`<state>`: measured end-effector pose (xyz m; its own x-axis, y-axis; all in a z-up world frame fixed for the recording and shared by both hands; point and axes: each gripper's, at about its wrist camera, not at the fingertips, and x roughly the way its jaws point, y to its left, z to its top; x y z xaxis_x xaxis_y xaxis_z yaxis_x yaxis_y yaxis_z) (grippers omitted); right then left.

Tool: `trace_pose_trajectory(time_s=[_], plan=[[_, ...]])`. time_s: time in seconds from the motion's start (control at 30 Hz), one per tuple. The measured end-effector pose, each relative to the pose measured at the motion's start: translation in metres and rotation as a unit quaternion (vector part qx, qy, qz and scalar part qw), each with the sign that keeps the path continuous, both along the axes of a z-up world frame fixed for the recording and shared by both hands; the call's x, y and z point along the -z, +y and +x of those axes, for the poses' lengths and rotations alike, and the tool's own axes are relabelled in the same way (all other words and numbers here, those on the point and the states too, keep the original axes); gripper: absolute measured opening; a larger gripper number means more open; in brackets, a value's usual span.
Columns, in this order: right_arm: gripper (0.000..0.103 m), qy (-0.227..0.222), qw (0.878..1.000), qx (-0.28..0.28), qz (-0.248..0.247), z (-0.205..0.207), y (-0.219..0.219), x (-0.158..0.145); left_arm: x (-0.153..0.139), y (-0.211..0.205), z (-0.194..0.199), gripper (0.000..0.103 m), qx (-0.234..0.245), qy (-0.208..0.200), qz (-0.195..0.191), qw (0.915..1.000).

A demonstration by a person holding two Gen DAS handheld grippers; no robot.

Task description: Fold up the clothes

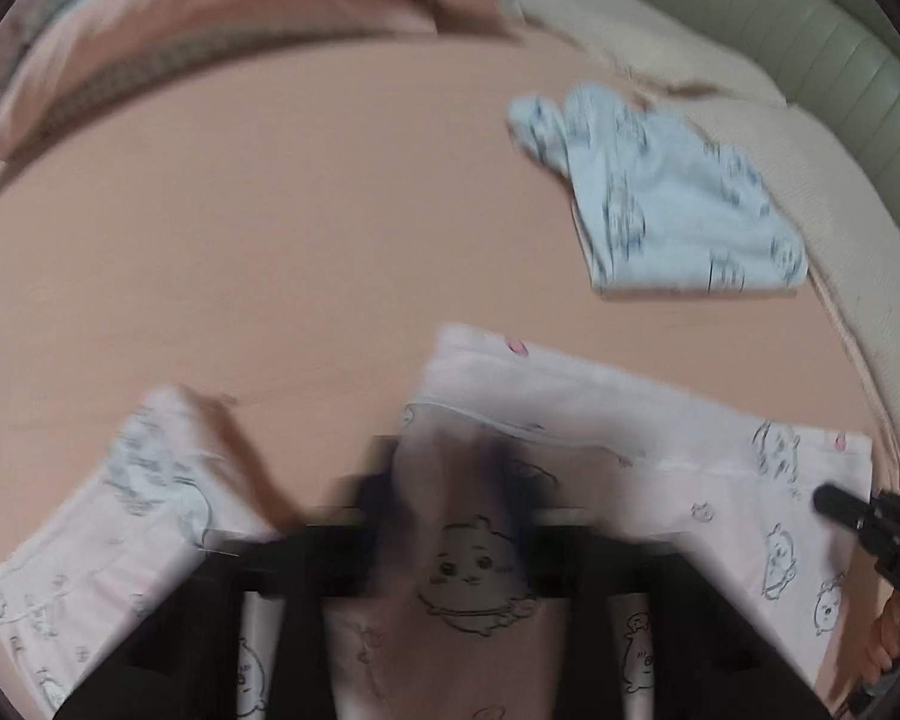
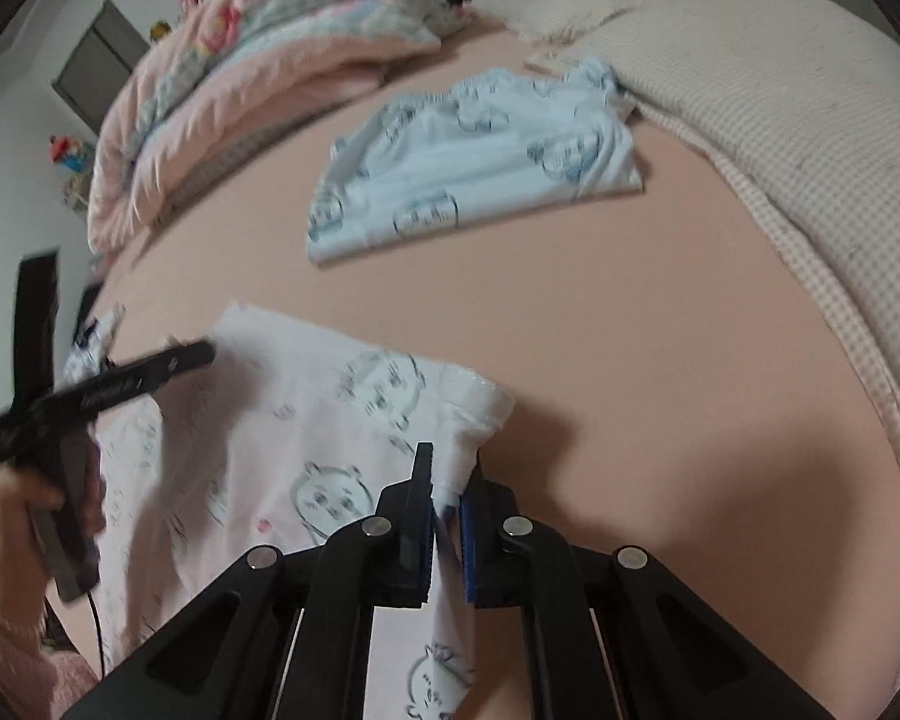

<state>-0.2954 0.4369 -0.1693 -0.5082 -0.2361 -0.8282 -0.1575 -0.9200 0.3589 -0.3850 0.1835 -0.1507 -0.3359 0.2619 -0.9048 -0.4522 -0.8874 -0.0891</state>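
A pale pink garment (image 1: 600, 438) printed with cartoon animals lies on the peach bed sheet (image 1: 282, 228); it also shows in the right wrist view (image 2: 282, 438). My left gripper (image 1: 450, 480) is blurred by motion, and the pink cloth fills the space between its fingers. My right gripper (image 2: 447, 480) is shut on a bunched edge of the pink garment. The right gripper also shows at the right edge of the left wrist view (image 1: 828, 498), the left gripper at the left of the right wrist view (image 2: 204, 354). A folded light blue printed garment (image 1: 672, 192) lies further back (image 2: 480, 162).
A folded pink quilt (image 2: 258, 54) lies along the far left of the bed. A cream blanket (image 2: 780, 78) covers the far right side. A padded headboard (image 1: 810, 30) stands behind it.
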Motion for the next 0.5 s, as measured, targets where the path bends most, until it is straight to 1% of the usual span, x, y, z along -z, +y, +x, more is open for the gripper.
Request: trace_pose_trajectory(time_s=[0.07, 0.13, 0.2, 0.23, 0.27, 0.33, 0.37, 0.4, 0.43, 0.47, 0.5], plan=[[0.001, 0.002, 1.0, 0.008, 0.018, -0.001, 0.003, -0.001, 0.001, 0.005, 0.004, 0.004, 0.01, 0.009, -0.006, 0.9999], [0.0, 0.027, 0.999, 0.022, 0.03, 0.003, 0.01, -0.016, -0.005, 0.006, 0.005, 0.004, 0.017, 0.012, 0.007, 0.9998], [0.0, 0.045, 0.998, 0.023, 0.031, 0.003, 0.016, -0.027, -0.009, 0.006, 0.001, 0.004, 0.013, 0.016, 0.014, 0.9997], [0.0, 0.053, 0.998, 0.023, 0.03, 0.003, 0.019, -0.032, -0.005, 0.007, -0.004, 0.004, 0.009, 0.01, 0.011, 0.9999], [0.0, 0.049, 0.998, 0.023, 0.027, 0.002, 0.02, -0.029, 0.002, 0.008, -0.008, 0.005, 0.002, -0.001, 0.011, 0.9999], [0.001, 0.008, 0.999, 0.022, 0.027, -0.005, 0.02, -0.005, 0.006, 0.006, -0.012, 0.007, -0.004, 0.006, 0.02, 0.9998], [0.001, -0.014, 0.999, 0.022, 0.029, -0.008, 0.02, 0.007, 0.003, 0.005, -0.012, 0.008, -0.005, 0.011, 0.023, 0.9997], [0.001, -0.014, 0.999, 0.03, 0.021, -0.008, 0.021, 0.012, 0.0, 0.004, -0.013, 0.008, -0.008, 0.005, 0.022, 0.9997], [0.003, -0.014, 0.999, 0.034, 0.011, -0.008, 0.024, 0.009, -0.007, 0.0, -0.013, 0.009, -0.016, 0.002, 0.032, 0.9994], [0.005, -0.017, 0.999, 0.037, 0.0, -0.008, 0.027, 0.003, -0.017, -0.006, -0.01, 0.009, -0.026, 0.015, 0.051, 0.9983], [0.009, -0.004, 0.999, 0.045, 0.002, -0.004, 0.029, -0.006, -0.026, -0.011, -0.005, 0.01, -0.031, 0.035, 0.053, 0.9975]])
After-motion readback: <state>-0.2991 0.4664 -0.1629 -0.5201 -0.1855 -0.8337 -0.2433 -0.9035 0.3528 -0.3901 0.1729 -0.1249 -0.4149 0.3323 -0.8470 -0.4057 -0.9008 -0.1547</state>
